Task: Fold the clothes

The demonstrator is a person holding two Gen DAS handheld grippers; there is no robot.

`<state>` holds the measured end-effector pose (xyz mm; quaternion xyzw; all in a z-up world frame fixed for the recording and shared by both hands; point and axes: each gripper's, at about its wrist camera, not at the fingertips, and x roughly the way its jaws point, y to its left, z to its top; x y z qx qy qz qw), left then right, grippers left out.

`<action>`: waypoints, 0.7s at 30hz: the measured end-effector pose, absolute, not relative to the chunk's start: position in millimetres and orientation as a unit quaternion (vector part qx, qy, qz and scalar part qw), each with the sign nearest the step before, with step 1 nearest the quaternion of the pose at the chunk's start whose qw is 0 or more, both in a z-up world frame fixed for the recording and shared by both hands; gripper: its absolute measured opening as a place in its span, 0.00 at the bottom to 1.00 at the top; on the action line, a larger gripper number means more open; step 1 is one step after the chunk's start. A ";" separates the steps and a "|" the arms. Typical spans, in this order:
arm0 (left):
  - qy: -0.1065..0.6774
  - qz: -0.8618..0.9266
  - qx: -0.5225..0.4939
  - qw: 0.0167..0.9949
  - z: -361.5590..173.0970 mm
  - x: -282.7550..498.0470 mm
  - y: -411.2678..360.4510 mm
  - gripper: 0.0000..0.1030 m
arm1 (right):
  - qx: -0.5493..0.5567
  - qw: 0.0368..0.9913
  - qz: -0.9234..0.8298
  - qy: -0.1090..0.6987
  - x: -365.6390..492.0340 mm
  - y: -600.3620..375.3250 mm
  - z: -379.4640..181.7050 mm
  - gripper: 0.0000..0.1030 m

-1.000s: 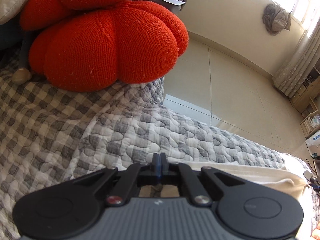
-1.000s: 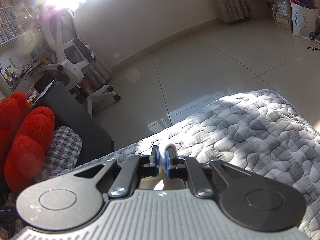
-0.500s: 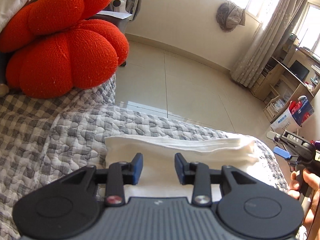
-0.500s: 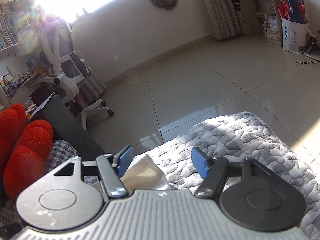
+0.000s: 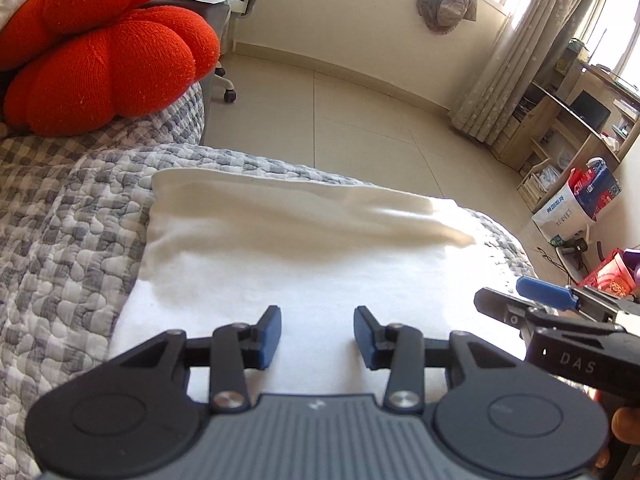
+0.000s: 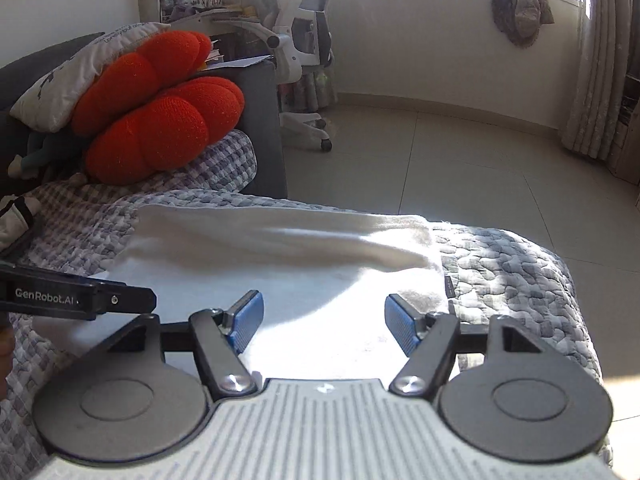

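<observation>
A white folded garment lies flat on the grey quilted sofa cover, its far edge doubled over into a thick fold. My left gripper hovers over its near part, jaws opening, with nothing between the blue pads. In the right wrist view the same garment lies below my right gripper, whose widely parted jaws are closing slightly, with only bare cloth under them. The right gripper also shows at the right edge of the left view. A left finger reaches in from the left.
A red knitted pumpkin cushion and a white pillow sit at the sofa's left end. Beyond the sofa edge lie tiled floor, a white office chair, curtains and wooden shelves.
Both grippers went from shut at the cloth's far edge to open and drew back toward me. The garment now lies folded and free on the quilt.
</observation>
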<state>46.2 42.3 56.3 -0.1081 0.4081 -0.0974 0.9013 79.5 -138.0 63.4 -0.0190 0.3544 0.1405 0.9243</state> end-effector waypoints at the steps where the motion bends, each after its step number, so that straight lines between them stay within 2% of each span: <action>1: 0.401 -0.092 -0.095 0.907 53.4 41.3 41.2 0.42 | -0.021 0.915 0.141 0.378 78.9 -135.8 54.2 0.69; 4: 0.393 -0.058 -0.040 0.917 37.2 34.4 47.4 0.45 | -0.018 0.896 0.136 0.422 77.8 -136.5 31.2 0.69; 11: 0.377 -0.045 -0.099 0.920 38.4 30.0 102.4 0.44 | -0.008 0.898 0.123 0.422 67.8 -137.1 31.0 0.71; 21: 0.373 -0.008 -0.106 0.922 33.6 36.2 112.3 0.47 | -0.035 0.906 0.127 0.403 63.0 -124.8 39.0 0.71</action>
